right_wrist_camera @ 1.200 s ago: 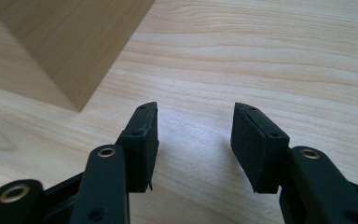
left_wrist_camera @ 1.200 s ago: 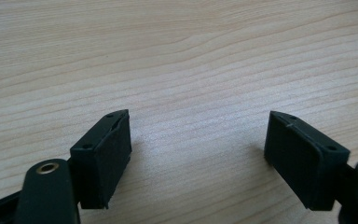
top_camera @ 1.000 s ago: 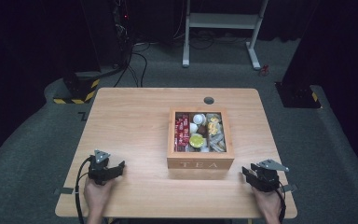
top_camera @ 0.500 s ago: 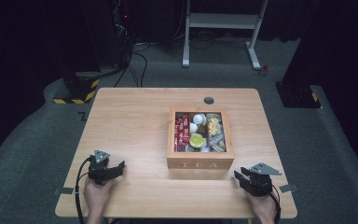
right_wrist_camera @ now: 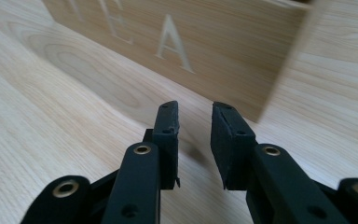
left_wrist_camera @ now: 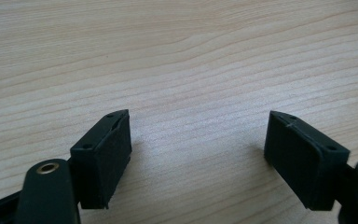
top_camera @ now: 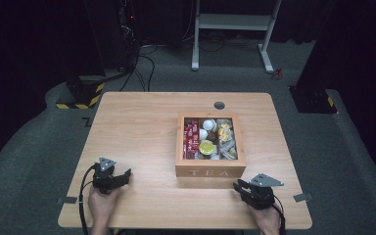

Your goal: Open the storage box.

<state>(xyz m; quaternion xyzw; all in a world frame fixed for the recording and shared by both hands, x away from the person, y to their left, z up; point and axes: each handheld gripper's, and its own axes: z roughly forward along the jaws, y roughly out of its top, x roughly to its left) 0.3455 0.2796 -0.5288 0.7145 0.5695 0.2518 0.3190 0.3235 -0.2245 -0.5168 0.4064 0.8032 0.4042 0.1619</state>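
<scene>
Both the left gripper (top_camera: 122, 176) and the right gripper (top_camera: 238, 185) are black, with brass-ringed screw holes, square rubber pads (left_wrist_camera: 105, 156), grey three-cornered top plates and trailing black cables.

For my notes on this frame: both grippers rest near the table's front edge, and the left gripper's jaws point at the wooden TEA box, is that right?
Not quite: the right gripper points at the wooden TEA box, as the right gripper view shows. The left gripper faces bare table.

High view looks down on the table (top_camera: 142, 122); right gripper view closely faces the tea box (right_wrist_camera: 205, 37).
</scene>
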